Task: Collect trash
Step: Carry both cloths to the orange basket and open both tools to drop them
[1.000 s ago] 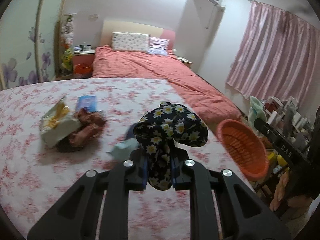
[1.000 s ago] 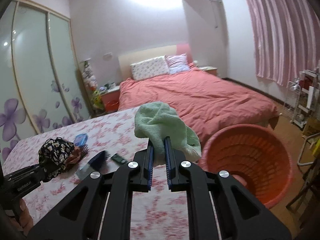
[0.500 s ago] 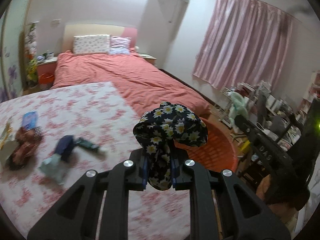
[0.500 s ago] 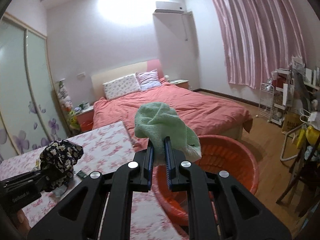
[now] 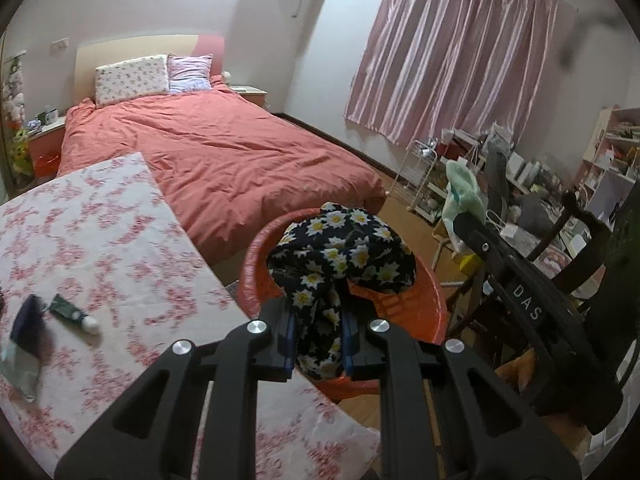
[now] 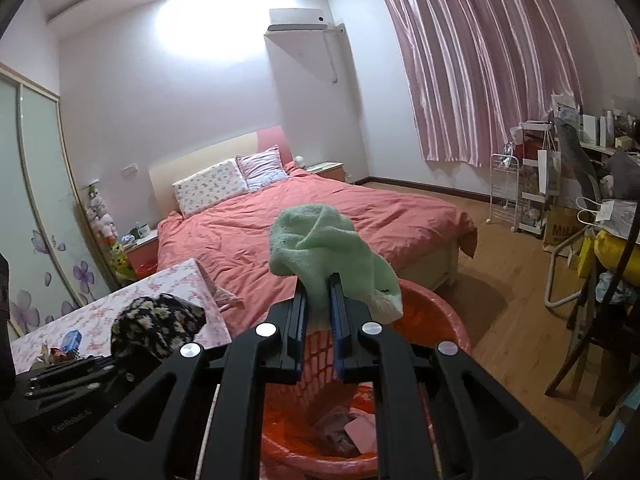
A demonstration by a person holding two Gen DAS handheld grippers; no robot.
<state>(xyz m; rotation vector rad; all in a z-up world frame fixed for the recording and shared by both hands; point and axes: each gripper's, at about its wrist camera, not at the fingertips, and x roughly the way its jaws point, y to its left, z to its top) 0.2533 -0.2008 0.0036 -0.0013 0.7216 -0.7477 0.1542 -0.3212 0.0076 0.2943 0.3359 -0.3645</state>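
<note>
Item: left gripper, pinching a bunched daisy-print cloth; jaws pressed tight on its lower folds. I held it over the near rim of the orange basket, which stood on the floor just beside the floral-covered table.

Item: right gripper, clamped on a green towel, poised above the same basket.

Step in hand, as I judged it: carrying both cloths to the basket for dropping. Next move would call for bringing each bundle fully over the opening, then spreading the jaws so the fabric falls clear of the rim.

Left wrist view only: a dark tube and other scraps lying on the table, uncollected.

Right wrist view only: the basket's interior, holding a brownish wad and a pink slip.
</note>
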